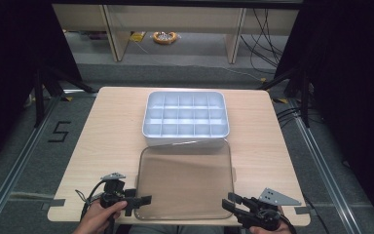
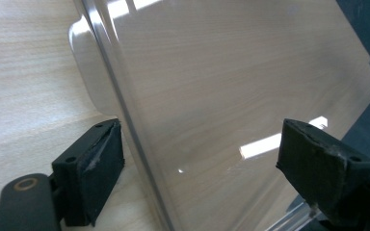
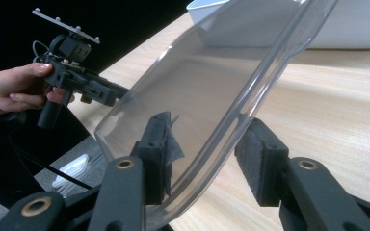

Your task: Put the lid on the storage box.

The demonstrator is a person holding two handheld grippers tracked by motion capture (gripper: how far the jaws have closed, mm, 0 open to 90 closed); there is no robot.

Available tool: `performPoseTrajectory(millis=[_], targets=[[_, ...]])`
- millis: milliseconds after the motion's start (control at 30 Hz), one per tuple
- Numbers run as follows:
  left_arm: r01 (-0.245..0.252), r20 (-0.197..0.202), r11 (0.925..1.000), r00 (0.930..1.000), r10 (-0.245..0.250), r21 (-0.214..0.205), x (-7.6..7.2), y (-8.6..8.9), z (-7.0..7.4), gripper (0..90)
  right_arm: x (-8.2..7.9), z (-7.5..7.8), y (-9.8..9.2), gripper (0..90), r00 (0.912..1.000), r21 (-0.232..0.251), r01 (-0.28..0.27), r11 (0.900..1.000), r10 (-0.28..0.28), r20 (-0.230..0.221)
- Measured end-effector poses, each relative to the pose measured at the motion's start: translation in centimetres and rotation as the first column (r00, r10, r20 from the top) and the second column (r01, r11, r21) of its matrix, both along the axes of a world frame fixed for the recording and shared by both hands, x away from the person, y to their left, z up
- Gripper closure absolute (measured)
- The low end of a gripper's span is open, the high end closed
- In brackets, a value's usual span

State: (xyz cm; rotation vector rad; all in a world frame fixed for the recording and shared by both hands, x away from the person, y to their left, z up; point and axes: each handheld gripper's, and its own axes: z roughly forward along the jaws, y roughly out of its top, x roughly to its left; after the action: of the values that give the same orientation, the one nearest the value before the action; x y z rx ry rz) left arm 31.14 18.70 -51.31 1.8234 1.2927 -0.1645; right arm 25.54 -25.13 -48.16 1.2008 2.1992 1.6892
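Observation:
A clear plastic lid (image 1: 185, 180) lies in front of a white compartment tray (image 1: 185, 140), its far edge up against the tray's front wall. My right gripper (image 1: 229, 202) is at the lid's near right corner. In the right gripper view its pads (image 3: 260, 159) are shut on the lid's curved rim (image 3: 192, 82), and the lid slopes up toward the tray (image 3: 356, 29). My left gripper (image 1: 143, 200) is at the lid's near left corner. In the left gripper view it (image 2: 204, 163) stands wide open, with the lid's edge (image 2: 231, 72) between the jaws and clear of both pads.
The wooden table (image 1: 112, 126) ends just in front of both hands. A "5" is marked on the floor (image 1: 58, 131) at the left. Desk legs, cables and an orange coil (image 1: 164, 37) lie beyond the table. Black stands (image 1: 302, 83) flank the far corners.

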Motion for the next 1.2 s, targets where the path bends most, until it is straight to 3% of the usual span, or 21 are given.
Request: performPoseTrajectory(millis=[33,67,167,333,367,433,467,500,567,667,700,733,767,833,867,900,967,1000,1033,1067,1200], targets=[[0.022,-0.003,0.9997,0.9998,-0.022,0.009,0.0,0.1,0.0,15.7,0.0,-0.1,0.1,59.0,0.9999,0.027,-0.015,0.9995,0.015,-0.001],[0.022,-0.003,0.9997,0.9998,-0.022,0.009,0.0,0.1,0.0,15.7,0.0,-0.1,0.1,59.0,0.9998,0.017,-0.017,0.9997,0.017,-0.007],[0.014,-0.004,0.9999,0.9999,-0.014,-0.002,0.0,0.1,0.0,15.6,0.0,0.0,0.1,59.1,0.9999,0.018,-0.016,0.9997,0.015,0.008],[-0.023,0.009,0.9996,0.9997,0.023,-0.015,0.1,-0.4,-0.1,15.2,0.1,-0.2,0.1,58.9,0.9997,0.023,-0.006,0.9997,0.006,-0.024],[-0.034,0.01,0.9994,0.9994,0.034,-0.01,0.1,-0.3,-0.1,17.8,0.1,-0.2,0.1,58.8,0.999,0.012,0.002,0.9999,-0.002,-0.045],[-0.055,0.01,0.9984,0.9984,0.055,-0.011,0.0,-0.3,-0.1,28.9,0.5,-0.4,0.0,58.4,0.9998,-0.012,0.007,0.9999,-0.007,-0.02],[-0.073,0.001,0.9964,0.9973,0.073,-0.043,0.1,0.0,-0.1,32.1,0.5,-0.6,0.0,57.7,0.9958,-0.018,0.048,0.9987,-0.049,-0.077],[-0.058,0.016,0.9976,0.9982,0.058,-0.038,0.1,0.2,-0.1,34.7,0.6,-0.8,-0.1,57.7,0.9945,-0.009,0.053,0.9985,-0.054,-0.09],[-0.072,0.073,0.9963,0.9945,0.075,-0.047,-0.1,0.2,0.4,40.9,0.7,-0.9,-0.2,57.6,0.9904,-0.055,0.087,0.9947,-0.092,-0.103],[-0.08,0.171,0.9964,0.9817,0.084,-0.029,-0.5,0.1,1.2,47.5,0.6,-1.0,-0.1,58.2,0.9823,-0.096,0.101,0.9903,-0.115,-0.148],[-0.085,0.189,0.9962,0.9781,0.088,-0.021,-0.6,0.1,1.4,48.9,0.9,-1.3,-0.2,58.8,0.9869,-0.126,0.105,0.9865,-0.119,-0.109],[-0.086,0.211,0.9963,0.9738,0.085,-0.005,-0.7,0.1,1.5,50.6,0.7,-1.2,0.0,59.4,0.9801,-0.12,0.107,0.987,-0.125,-0.155],[-0.086,0.227,0.9962,0.9705,0.081,0.012,-0.7,0.1,1.6,52.6,0.9,-1.3,-0.1,59.6,0.9836,-0.142,0.103,0.9845,-0.122,-0.133],[-0.093,0.237,0.9952,0.9679,0.083,0.032,-0.9,0.1,1.7,54.5,1.0,-1.4,0.1,60.2,0.9823,-0.121,0.108,0.9868,-0.124,-0.14],[-0.092,0.241,0.9948,0.9673,0.079,0.043,-0.9,0.1,1.8,55.4,0.8,-1.2,0.3,60.2,0.9742,-0.108,0.121,0.9868,-0.139,-0.178],[-0.097,0.248,0.9941,0.9653,0.083,0.047,-0.9,0.0,1.8,56.6,1.2,-1.4,0.2,60.1,0.9826,-0.111,0.111,0.9875,-0.126,-0.137],[-0.092,0.265,0.9934,0.9617,0.071,0.068,-0.9,0.0,2.0,58.1,1.2,-1.2,0.3,60.2,0.9744,-0.11,0.131,0.9852,-0.149,-0.169],[-0.09,0.271,0.9931,0.9603,0.066,0.075,-0.9,0.0,2.1,58.8,1.6,-1.3,0.2,60.2,0.9791,-0.133,0.137,0.9816,-0.155,-0.133],[-0.09,0.271,0.9931,0.9603,0.066,0.075,-0.9,0.0,2.1,59.3,1.5,-1.1,0.4,60.2,0.9701,-0.114,0.147,0.9826,-0.166,-0.178],[-0.096,0.293,0.9918,0.9536,0.068,0.084,-0.9,-0.1,2.4,59.8,1.8,-1.1,0.4,60.2,0.9737,-0.115,0.156,0.981,-0.172,-0.149],[-0.103,0.317,0.9893,0.9462,0.065,0.104,-0.2,-0.1,3.2,60.5,2.7,-0.5,0.4,59.2,0.9793,-0.121,0.154,0.9806,-0.168,-0.113]])
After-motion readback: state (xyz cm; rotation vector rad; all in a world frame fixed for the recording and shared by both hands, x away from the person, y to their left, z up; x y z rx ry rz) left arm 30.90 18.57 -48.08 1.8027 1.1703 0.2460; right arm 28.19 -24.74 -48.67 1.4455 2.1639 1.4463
